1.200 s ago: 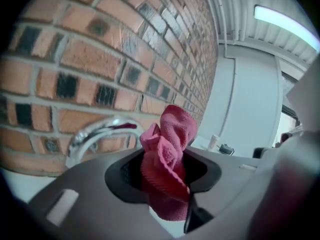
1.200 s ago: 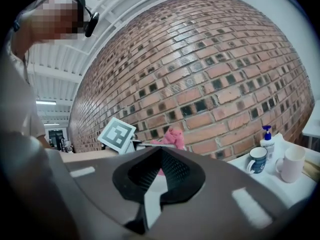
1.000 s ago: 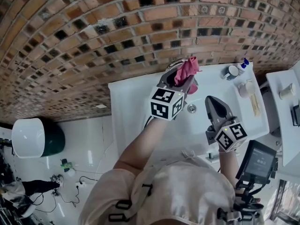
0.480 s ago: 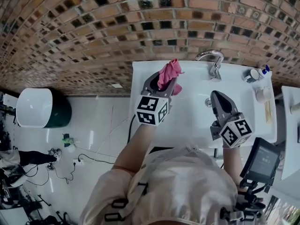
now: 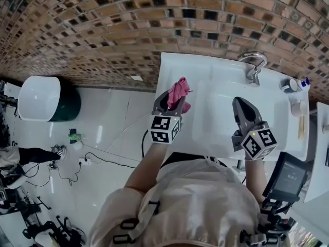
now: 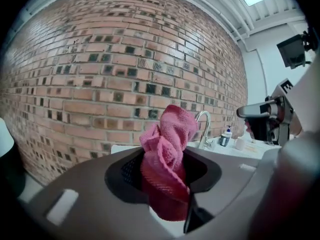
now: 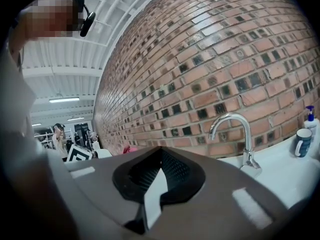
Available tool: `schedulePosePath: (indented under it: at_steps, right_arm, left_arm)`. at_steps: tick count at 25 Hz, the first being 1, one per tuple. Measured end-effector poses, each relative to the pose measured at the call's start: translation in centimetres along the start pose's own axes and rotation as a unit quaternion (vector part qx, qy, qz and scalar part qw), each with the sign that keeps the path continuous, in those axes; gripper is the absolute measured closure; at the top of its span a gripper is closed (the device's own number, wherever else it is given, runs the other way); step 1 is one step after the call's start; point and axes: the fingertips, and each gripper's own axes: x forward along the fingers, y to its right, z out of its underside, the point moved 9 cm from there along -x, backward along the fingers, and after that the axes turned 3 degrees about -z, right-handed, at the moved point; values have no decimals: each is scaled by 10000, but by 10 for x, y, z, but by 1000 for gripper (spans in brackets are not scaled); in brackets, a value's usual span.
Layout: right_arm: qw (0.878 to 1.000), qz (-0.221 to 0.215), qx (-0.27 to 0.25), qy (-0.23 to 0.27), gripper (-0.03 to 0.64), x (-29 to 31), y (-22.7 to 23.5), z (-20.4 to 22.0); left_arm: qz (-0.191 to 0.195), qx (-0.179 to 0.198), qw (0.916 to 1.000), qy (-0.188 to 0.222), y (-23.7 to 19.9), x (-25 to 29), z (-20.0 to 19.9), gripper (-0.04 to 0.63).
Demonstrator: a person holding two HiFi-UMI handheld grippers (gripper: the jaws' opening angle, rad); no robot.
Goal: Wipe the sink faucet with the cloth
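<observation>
You held cloth (image 5: 179, 90) clamped in left gripper (image 5: 174, 98) fingers, above sink (image 5: 205, 76) left rim, well apart from faucet (image 5: 253, 66). Right gripper (image 5: 239, 103) fingers were together, empty, over sink front.

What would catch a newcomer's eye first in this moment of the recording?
The bright pink cloth bunched in the left tool, over the left end of the white sink, stands out first. Behind it, the red brick wall fills the background, with the chrome faucet at the sink's back edge, apart from the cloth. The right tool holds nothing.
</observation>
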Motion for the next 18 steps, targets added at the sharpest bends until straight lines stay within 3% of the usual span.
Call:
schedulePosePath:
  at_steps: [5,10,13,18]
  right_arm:
    - [9998,-5,-18,-201,626,15,-6,10]
    - [9994,16,-42,-357,627,23,-7,13]
    - [9991,61,-41,-429,626,24,-5,12]
    - [9988,77,25,-476,627,33,-2,16]
  left_arm:
    - [-138,102,9982,-579,-16,12,50,428]
    - [-214,102,9899,-1395,-29,25,95,428]
    - [-263,37,9859,-1653,-32,30,109,426]
    - [-228,235,9796,-1981,-36,44,135,419]
